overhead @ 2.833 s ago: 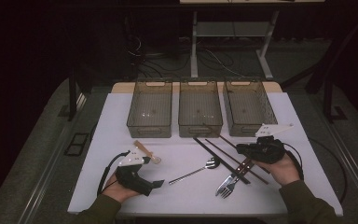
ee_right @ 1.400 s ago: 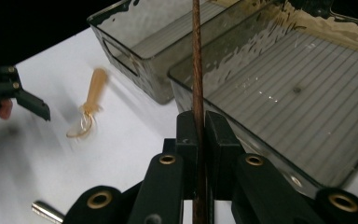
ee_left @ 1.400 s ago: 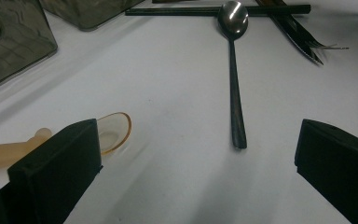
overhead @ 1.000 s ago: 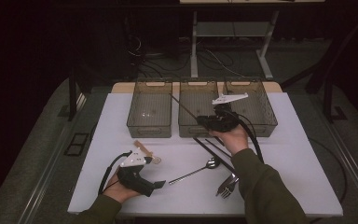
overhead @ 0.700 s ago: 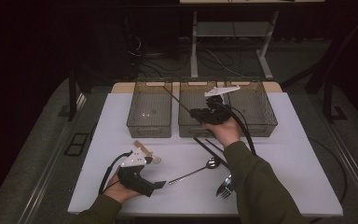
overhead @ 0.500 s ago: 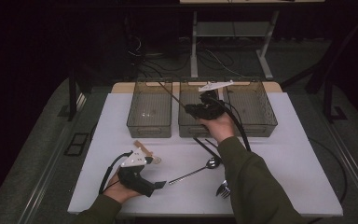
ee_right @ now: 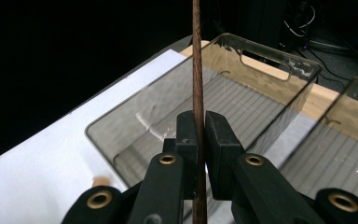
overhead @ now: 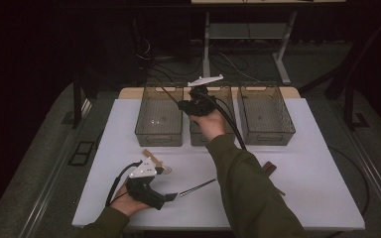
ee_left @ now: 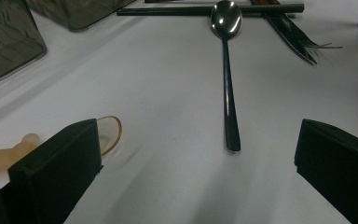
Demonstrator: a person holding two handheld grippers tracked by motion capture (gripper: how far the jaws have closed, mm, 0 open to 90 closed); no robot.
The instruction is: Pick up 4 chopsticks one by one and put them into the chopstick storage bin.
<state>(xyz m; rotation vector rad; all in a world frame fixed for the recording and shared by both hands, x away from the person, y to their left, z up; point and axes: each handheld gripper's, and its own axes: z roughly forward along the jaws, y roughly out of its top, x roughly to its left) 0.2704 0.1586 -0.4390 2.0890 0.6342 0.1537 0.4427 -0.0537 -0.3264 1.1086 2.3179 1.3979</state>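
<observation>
My right gripper (overhead: 184,105) hangs over the back bins, shut on a thin dark wooden chopstick (overhead: 167,94) that slants up and left over the left bin (overhead: 158,133). In the right gripper view the chopstick (ee_right: 196,60) stands upright between the pressed pads (ee_right: 188,128), above the clear bin (ee_right: 270,51). My left gripper (overhead: 168,197) rests on the white table near the front edge, open. In the left gripper view its jaws stand wide apart (ee_left: 196,154), and a metal spoon (ee_left: 228,84) lies ahead of them, handle end toward me.
Three clear bins line the back: left, middle (overhead: 206,138) and right (overhead: 265,116). A fork (ee_left: 293,37) and a dark chopstick (ee_left: 214,9) lie beyond the spoon. A small wooden piece (overhead: 151,157) and a tan ring (ee_left: 109,135) sit by my left gripper.
The right hand picked the chopstick up from the front right of the table, carried it to the bins, and has kept drifting left toward the left bin. The left gripper stayed put.
</observation>
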